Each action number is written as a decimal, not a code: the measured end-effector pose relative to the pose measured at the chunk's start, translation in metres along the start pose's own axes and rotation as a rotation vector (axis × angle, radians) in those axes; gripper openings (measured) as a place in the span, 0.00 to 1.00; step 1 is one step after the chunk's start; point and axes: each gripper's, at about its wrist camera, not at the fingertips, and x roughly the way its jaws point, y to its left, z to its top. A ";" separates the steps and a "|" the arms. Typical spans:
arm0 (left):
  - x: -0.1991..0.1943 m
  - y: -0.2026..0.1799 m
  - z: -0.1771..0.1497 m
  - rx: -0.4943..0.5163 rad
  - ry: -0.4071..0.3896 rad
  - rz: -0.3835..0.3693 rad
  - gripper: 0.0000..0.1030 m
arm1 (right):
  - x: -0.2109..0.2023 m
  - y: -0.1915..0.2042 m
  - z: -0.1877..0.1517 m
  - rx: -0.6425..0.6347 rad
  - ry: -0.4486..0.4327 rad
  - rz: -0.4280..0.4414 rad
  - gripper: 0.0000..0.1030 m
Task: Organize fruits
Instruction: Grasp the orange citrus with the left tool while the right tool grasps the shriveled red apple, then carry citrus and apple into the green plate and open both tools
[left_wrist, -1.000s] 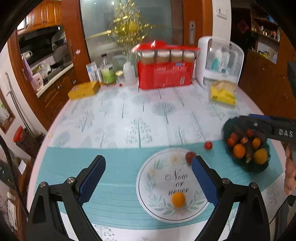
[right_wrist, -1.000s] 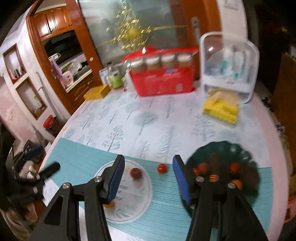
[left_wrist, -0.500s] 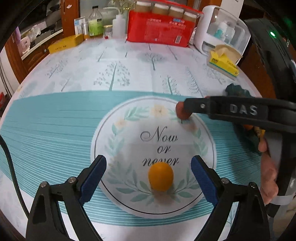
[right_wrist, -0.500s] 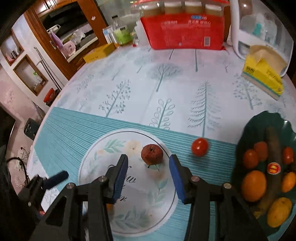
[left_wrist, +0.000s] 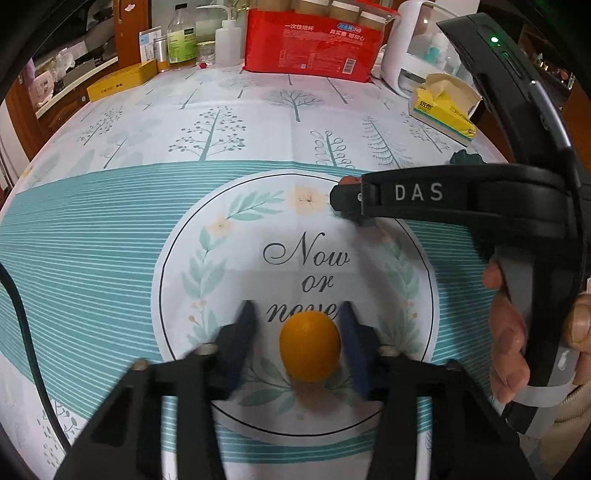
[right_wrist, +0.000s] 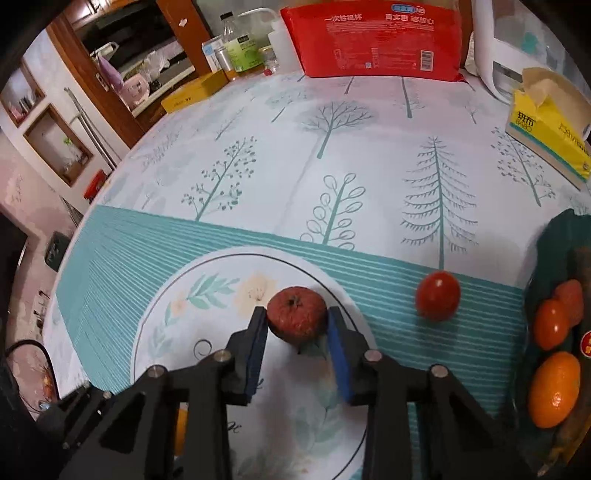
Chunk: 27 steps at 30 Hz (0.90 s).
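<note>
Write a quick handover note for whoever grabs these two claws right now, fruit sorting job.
Left claw: jaws closing around the orange fruit on the printed circle; a gap shows on one side.
Right claw: jaws closing, pads against the wrinkled red fruit at the circle's far edge.
Loose: red tomato on the striped cloth.
Dark green bowl at right already holds several fruits.
Left: lift both, bowl them, likely then the tomato.

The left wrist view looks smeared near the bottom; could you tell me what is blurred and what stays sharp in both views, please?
Left wrist view: the closing left tool is motion-blurred around the sharp orange fruit; fisheye bends the table edge. Right wrist view: the right tool and the red fruit are crisp, the loose tomato slightly soft.
</note>
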 end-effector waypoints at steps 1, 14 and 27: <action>-0.001 0.001 -0.001 -0.002 0.000 -0.006 0.27 | 0.000 0.000 -0.001 -0.004 -0.003 -0.002 0.31; -0.029 0.001 0.002 -0.011 -0.024 -0.020 0.27 | -0.050 0.003 -0.029 -0.026 -0.072 0.019 0.30; -0.078 -0.080 0.031 0.130 -0.076 -0.148 0.27 | -0.175 -0.066 -0.099 0.107 -0.227 -0.053 0.30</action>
